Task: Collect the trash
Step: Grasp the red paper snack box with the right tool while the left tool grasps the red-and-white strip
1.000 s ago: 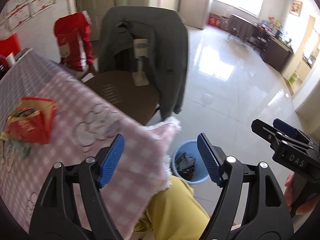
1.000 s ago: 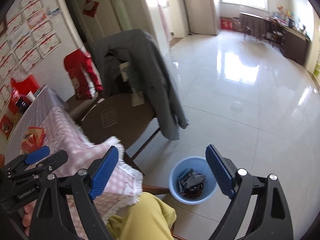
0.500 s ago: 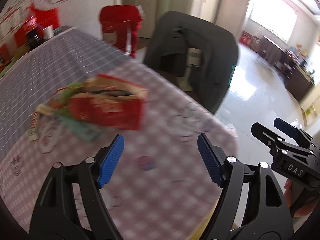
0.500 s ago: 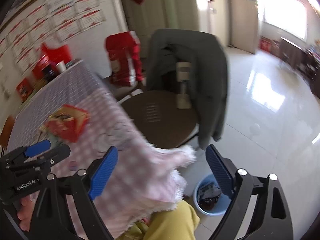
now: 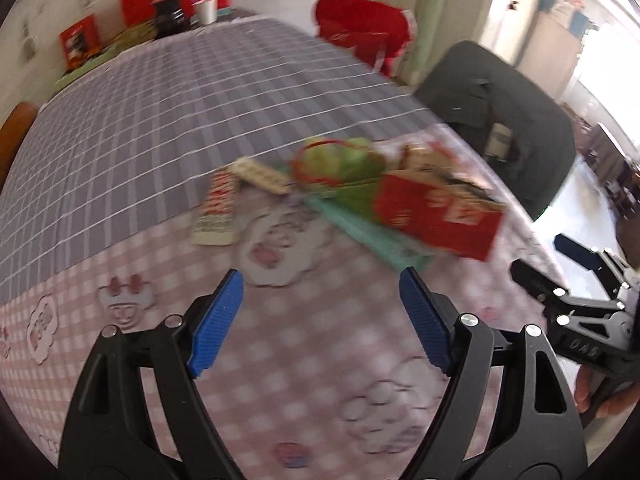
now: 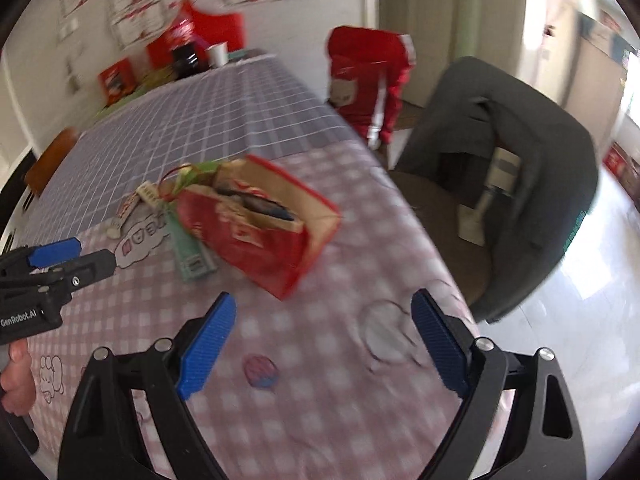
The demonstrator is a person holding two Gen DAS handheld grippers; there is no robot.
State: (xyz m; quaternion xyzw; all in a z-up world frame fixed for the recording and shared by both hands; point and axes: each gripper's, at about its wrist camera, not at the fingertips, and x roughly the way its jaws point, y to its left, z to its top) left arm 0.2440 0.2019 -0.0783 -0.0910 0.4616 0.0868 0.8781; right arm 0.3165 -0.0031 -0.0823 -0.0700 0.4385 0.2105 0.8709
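The checked table [image 5: 120,140] holds all the trash: a red box [image 6: 264,240], wrappers [image 5: 218,208] beside it. My left claw [image 5: 320,320] and right claw [image 6: 320,348] hang released, holding nothing. Nothing's picked up yet.

On the table: one red box [image 5: 440,216], one green wrapper [image 5: 348,164], one teal carton [image 6: 190,250].
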